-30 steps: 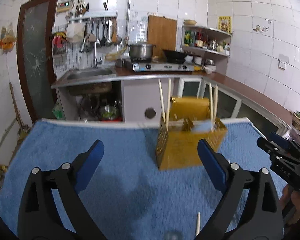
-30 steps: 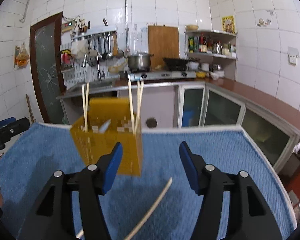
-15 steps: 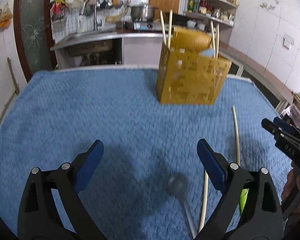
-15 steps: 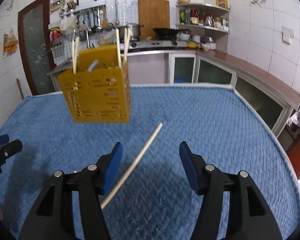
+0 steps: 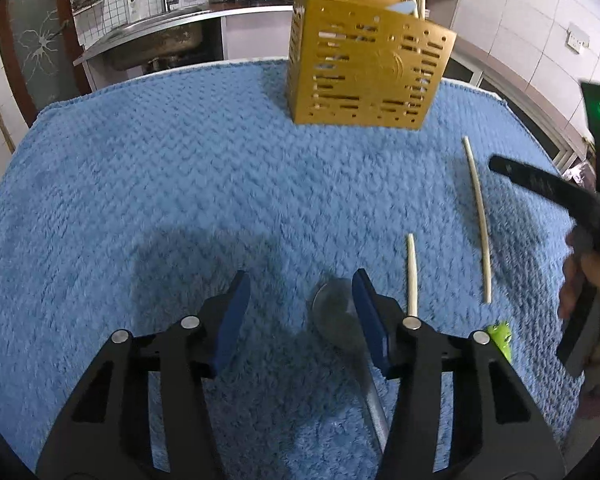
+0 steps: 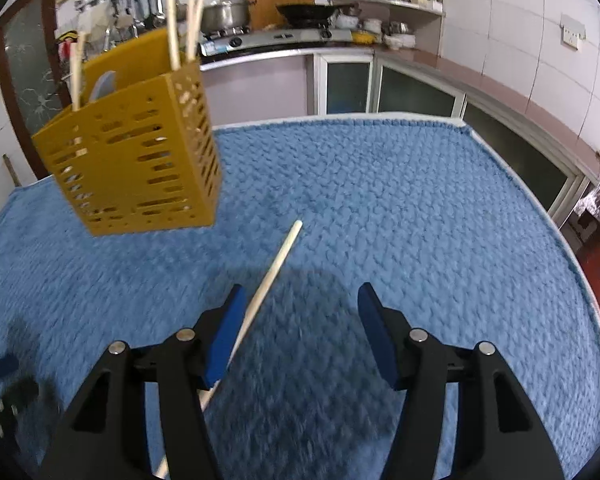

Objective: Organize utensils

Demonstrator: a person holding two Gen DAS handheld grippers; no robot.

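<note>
Spoon (image 5: 336,316), clear, lies on the blue towel (image 5: 180,184) covering the tabletop, its bowl between the pads of the left claw (image 5: 300,312), close to the right pad; handle runs back under that finger. Left claw's jaws have just been closing w/ the spoon bowl between them; pads not pressing it, so open. One chopstick (image 5: 411,276) lies just right of the left claw, a second chopstick (image 5: 478,216) further right. That second one (image 6: 268,280) passes under the left finger of the right claw (image 6: 300,320), which is half-spread, gripping nothing. Yellow slotted utensil holder (image 5: 364,68) stands ahead of both claws, w/ chopsticks upright inside. Small green item (image 5: 500,338) right of left claw, can't tell what.
</note>
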